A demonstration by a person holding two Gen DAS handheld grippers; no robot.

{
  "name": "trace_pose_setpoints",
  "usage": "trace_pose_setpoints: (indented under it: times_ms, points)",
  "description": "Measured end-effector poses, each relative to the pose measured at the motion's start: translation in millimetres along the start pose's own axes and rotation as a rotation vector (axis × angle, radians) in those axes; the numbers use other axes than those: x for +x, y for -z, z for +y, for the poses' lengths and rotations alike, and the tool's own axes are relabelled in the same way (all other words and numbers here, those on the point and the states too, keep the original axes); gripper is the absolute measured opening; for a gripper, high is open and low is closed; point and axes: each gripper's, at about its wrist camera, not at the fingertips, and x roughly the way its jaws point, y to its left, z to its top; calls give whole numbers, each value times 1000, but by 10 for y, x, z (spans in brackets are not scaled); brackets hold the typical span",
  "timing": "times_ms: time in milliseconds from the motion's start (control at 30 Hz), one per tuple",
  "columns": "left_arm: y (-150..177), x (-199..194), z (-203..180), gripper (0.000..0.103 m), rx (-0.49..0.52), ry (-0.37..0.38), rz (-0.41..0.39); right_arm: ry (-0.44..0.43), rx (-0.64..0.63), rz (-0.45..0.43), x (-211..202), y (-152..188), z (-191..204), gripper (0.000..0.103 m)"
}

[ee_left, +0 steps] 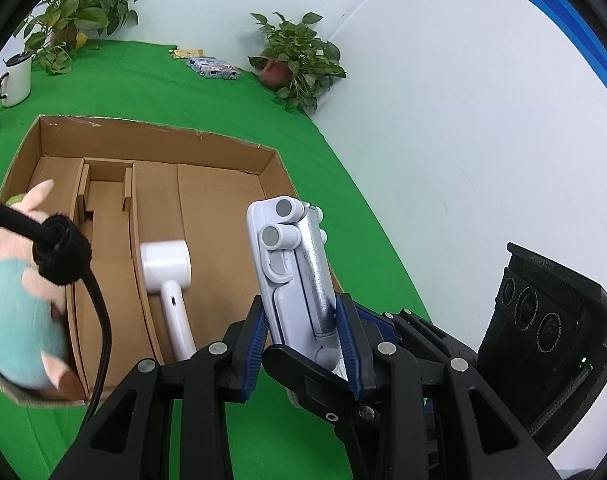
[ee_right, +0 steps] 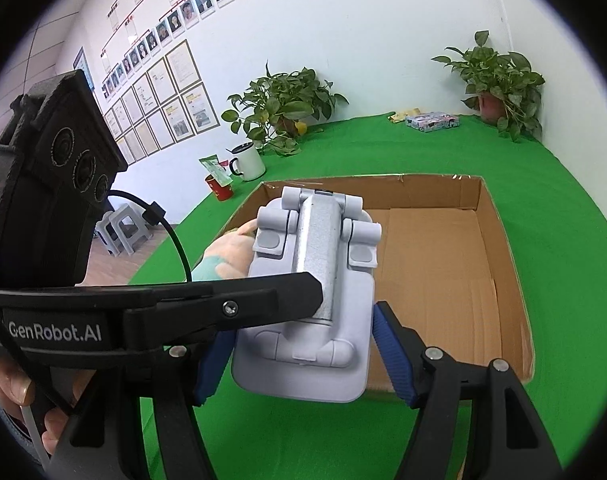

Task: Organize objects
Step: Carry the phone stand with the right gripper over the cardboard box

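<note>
Phone stand (ee_left: 293, 276), folded, grey-white, is being held in the air by both grippers above the near edge of the cardboard box (ee_left: 159, 140). Left gripper (ee_left: 303, 344) is clamping its blue pads on the stand's narrow sides. Right gripper (ee_right: 299, 354) is gripping the stand's wide base across its flat edges, pads touching. Inside the box, a white hair dryer (ee_left: 169, 276) is lying at 9 o'clock from the stand; a plush toy (ee_left: 19, 308) is sitting further toward 9 o'clock, against the box's left wall. Green cloth (ee_left: 231, 108) is covering the table.
</note>
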Motion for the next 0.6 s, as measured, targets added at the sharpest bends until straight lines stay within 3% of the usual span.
trace_pose_setpoints:
  times_ms: [167, 600]
  points:
    - [-178, 237, 171, 31, -24, -23, 54, -15, 38, 52, 222, -55, -130, 66]
    - [152, 1020, 601, 31, -133, -49, 212, -44, 109, 262, 742, 253, -538, 66]
